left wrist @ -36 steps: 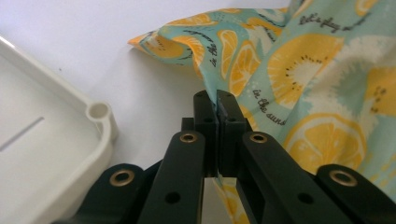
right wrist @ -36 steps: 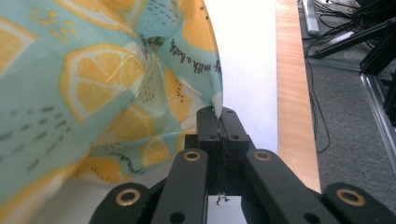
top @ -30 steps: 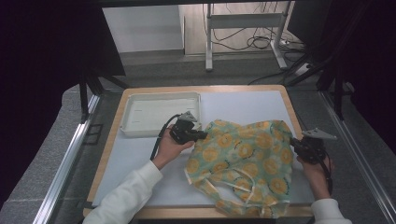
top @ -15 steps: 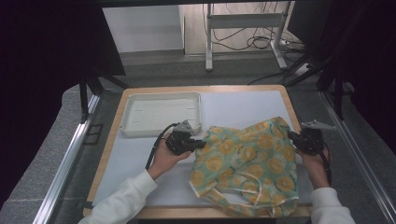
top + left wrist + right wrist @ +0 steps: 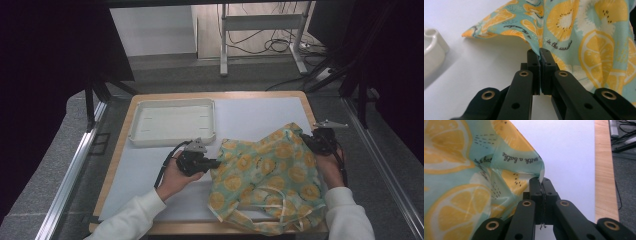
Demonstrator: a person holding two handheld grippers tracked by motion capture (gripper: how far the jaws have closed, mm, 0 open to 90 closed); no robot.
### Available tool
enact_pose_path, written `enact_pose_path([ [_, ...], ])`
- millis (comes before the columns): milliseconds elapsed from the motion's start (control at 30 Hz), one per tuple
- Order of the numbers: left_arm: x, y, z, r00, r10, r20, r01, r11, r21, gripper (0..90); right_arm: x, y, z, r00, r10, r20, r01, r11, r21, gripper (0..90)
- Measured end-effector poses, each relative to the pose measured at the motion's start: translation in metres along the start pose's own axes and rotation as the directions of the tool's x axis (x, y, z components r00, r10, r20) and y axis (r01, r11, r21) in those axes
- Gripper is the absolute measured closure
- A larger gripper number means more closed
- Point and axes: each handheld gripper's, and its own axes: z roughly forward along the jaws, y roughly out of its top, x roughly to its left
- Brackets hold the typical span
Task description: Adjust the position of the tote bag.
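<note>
A teal cloth printed with orange fruit slices (image 5: 267,175) lies spread on the white table mat at the right. My left gripper (image 5: 216,163) is shut on the cloth's left edge (image 5: 539,50), jaws pressed together with fabric between them. My right gripper (image 5: 303,140) is shut on the cloth's far right corner (image 5: 540,173). The cloth hangs stretched between the two grippers, its front part resting on the mat with pale strings trailing near the table's front edge.
A white empty tray (image 5: 172,121) sits at the back left of the mat, and its rim (image 5: 434,47) also appears in the left gripper view. The wooden table edge (image 5: 605,170) runs close to the right gripper. Bare mat (image 5: 260,112) lies behind the cloth.
Both hands have shifted with the cloth: the left gripper moved toward the front, the right gripper moved away toward the back right, lifting that corner.
</note>
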Motion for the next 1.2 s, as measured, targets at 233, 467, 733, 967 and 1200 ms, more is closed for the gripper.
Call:
enact_pose_path([
  [233, -0.003, -0.003, 0.004, 0.9996, -0.010, 0.026, 0.009, 0.9999, 0.010, 87.8, -0.003, -0.001, 0.002, 0.9999, 0.004, -0.012, -0.004, 1.000, 0.001, 88.9],
  [467, -0.014, -0.004, 0.002, 0.9993, 0.002, 0.038, -0.002, 1.0000, 0.002, 87.9, -0.005, 0.005, 0.010, 0.9991, -0.037, -0.021, 0.037, 0.999, 0.022, 88.9],
  [733, -0.022, -0.007, 0.010, 0.9991, 0.011, 0.041, -0.012, 0.9998, 0.015, 87.9, -0.008, 0.006, 0.015, 0.9968, -0.049, -0.063, 0.051, 0.998, 0.023, 87.0],
  [967, -0.020, -0.008, 0.009, 0.9993, 0.012, 0.035, -0.013, 0.9999, 0.006, 87.7, -0.018, 0.011, -0.018, 1.0000, -0.003, 0.006, 0.003, 0.998, -0.063, 48.3],
  [1200, -0.022, -0.008, 0.007, 0.9992, 0.019, 0.035, -0.019, 0.9998, -0.003, 87.2, -0.021, 0.013, -0.076, 0.9994, 0.027, 0.022, -0.024, 0.989, -0.145, 44.9],
])
